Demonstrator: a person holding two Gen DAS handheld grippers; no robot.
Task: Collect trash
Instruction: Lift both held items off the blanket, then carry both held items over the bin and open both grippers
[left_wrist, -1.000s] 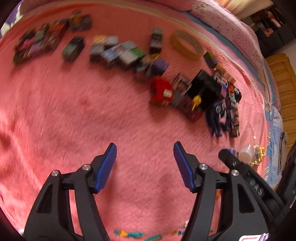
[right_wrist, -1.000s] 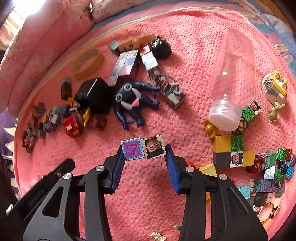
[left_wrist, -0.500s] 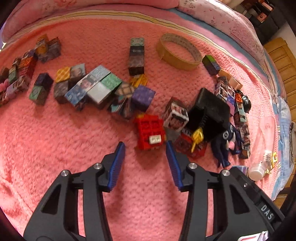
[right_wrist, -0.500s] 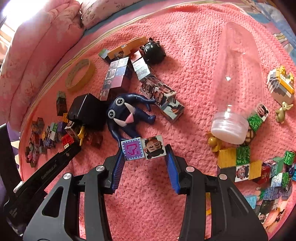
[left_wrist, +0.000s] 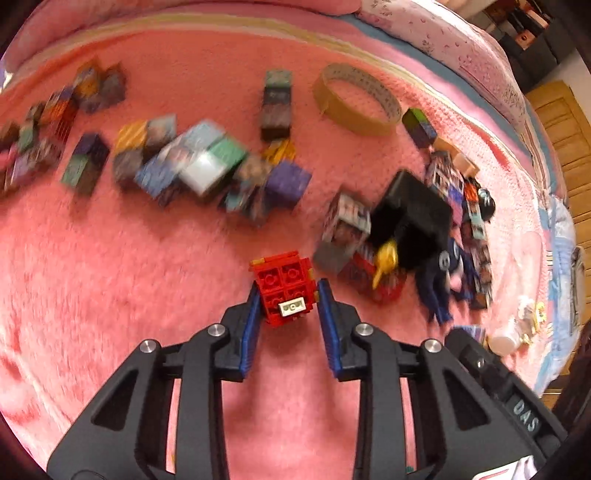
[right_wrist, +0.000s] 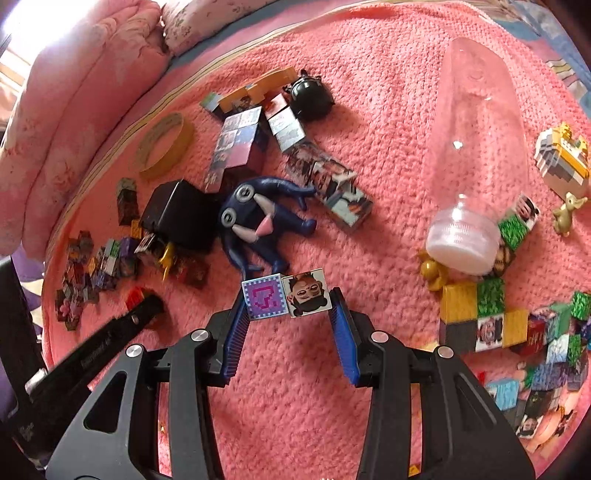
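Observation:
In the left wrist view my left gripper is shut on a red brick block with a small white tile on its face, held just over the pink blanket. The block is sharp while the blanket behind it is blurred. In the right wrist view my right gripper is shut on a pair of printed cubes, one purple with a question mark, one with a face. The left gripper and its red block show at the lower left of that view.
A clear plastic bottle lies at the right. A blue plush figure, a black box, a tape roll and several printed cubes are scattered on the blanket. More cubes are piled at the right. Pink bedding borders the far side.
My left gripper moved up to the red brick block, closed its fingers on it and is now moving with it. My right gripper keeps its hold on the two cubes.

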